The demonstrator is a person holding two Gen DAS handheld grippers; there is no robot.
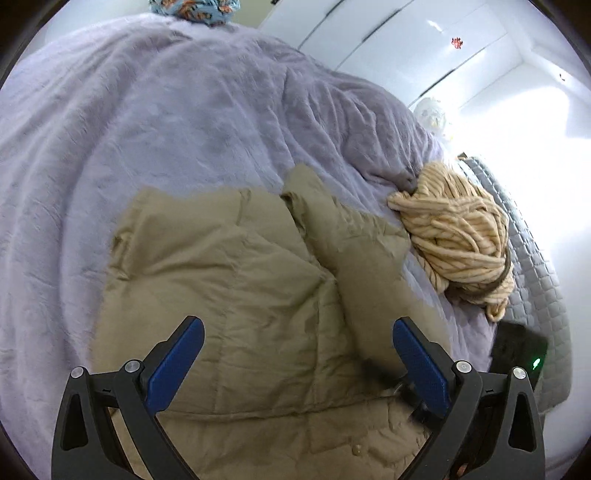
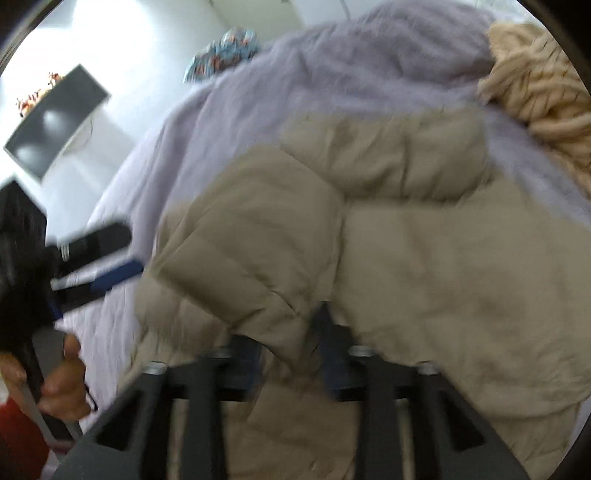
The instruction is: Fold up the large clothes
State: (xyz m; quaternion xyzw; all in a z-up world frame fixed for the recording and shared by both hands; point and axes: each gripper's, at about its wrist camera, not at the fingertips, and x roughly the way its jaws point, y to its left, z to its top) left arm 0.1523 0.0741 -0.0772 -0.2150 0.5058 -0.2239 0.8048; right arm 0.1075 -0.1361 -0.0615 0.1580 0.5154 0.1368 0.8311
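Jaws, left: left gripper (image 1: pixel 297 354) wide open, blue pads (image 1: pixel 177 365) well apart, nothing between them; hovers over khaki padded jacket (image 1: pixel 236 295).
Jaws, right: right gripper (image 2: pixel 291 354) closed down on a fold of the jacket (image 2: pixel 424 258); fabric bunched between the fingers; view blurred, exact contact hard to read.
Jacket: spread on bed, lilac fleece blanket (image 1: pixel 147 129) under it; one sleeve folded across body, running toward 12 o'clock in left wrist view.
Neighbours: cream chunky-knit bundle (image 1: pixel 458 236) at 3 o'clock of jacket, just beside it, on blanket; also seen at 1 o'clock in right wrist view (image 2: pixel 539 99).
Far edge: blue patterned cloth (image 1: pixel 192 9) at 12 o'clock, past blanket.
Bed edge: grey quilted cover (image 1: pixel 532 266) at 3 o'clock; dark device w/ green light (image 1: pixel 521 354) on it.
Left hand: person's hand (image 2: pixel 62 380) grips left tool at 8 o'clock in right wrist view.
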